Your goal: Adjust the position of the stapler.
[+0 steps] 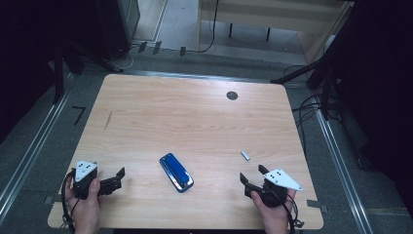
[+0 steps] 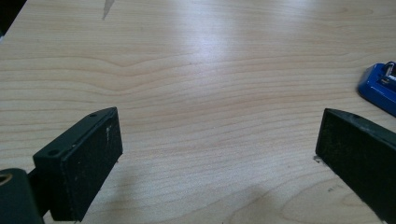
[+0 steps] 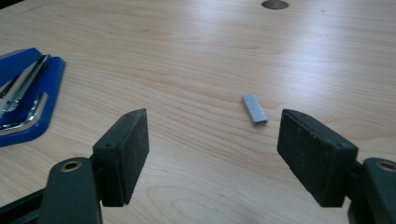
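Right gripper (image 3: 212,140) is wide open and empty, aimed at the staple strip (image 3: 255,108) lying flat on the table (image 1: 195,112) just ahead, likely lining up a pick. Stapler (image 1: 176,172) sits opened at centre (rail exposed, probably for loading). Left gripper (image 2: 219,154) is also open and empty, parked beside it.
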Tool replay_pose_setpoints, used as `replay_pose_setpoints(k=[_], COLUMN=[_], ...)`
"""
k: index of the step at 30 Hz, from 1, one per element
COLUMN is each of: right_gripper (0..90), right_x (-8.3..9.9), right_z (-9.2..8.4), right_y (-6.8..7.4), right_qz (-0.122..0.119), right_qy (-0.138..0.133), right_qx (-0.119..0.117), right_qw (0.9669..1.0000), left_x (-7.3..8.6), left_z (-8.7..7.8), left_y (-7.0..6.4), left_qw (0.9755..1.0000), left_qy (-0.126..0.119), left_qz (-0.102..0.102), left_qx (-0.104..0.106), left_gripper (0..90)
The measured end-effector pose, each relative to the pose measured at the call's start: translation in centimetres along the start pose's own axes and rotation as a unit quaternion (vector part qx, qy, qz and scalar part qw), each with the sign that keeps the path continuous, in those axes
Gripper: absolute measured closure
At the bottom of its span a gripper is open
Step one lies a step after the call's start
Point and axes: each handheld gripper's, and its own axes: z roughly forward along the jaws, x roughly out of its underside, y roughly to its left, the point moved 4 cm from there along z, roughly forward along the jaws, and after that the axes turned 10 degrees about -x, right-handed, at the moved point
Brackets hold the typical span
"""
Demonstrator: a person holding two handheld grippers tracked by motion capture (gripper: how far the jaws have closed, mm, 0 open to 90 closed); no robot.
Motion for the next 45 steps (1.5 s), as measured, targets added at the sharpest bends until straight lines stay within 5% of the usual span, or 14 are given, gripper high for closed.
replay_pose_setpoints(k=[10,45], right_gripper=[19.1,21.7], right_x=[-0.5,-0.6], right_z=[2.1,7.2], right_y=[2.2,9.7], right_qz=[-0.009,-0.055], right_qy=[0.019,0.046], right_qx=[-0.031,-0.108], right_qw=[0.9993,0.9915], left_x=[0.0,0.0], left_z=[0.0,0.1], left_y=[-0.1,-0.1], left_qw=[1.0,1.0], left_qy=[0.003,0.007], left_qz=[-0.001,0.0], left_qx=[0.002,-0.001], left_gripper=[0.7,0.7])
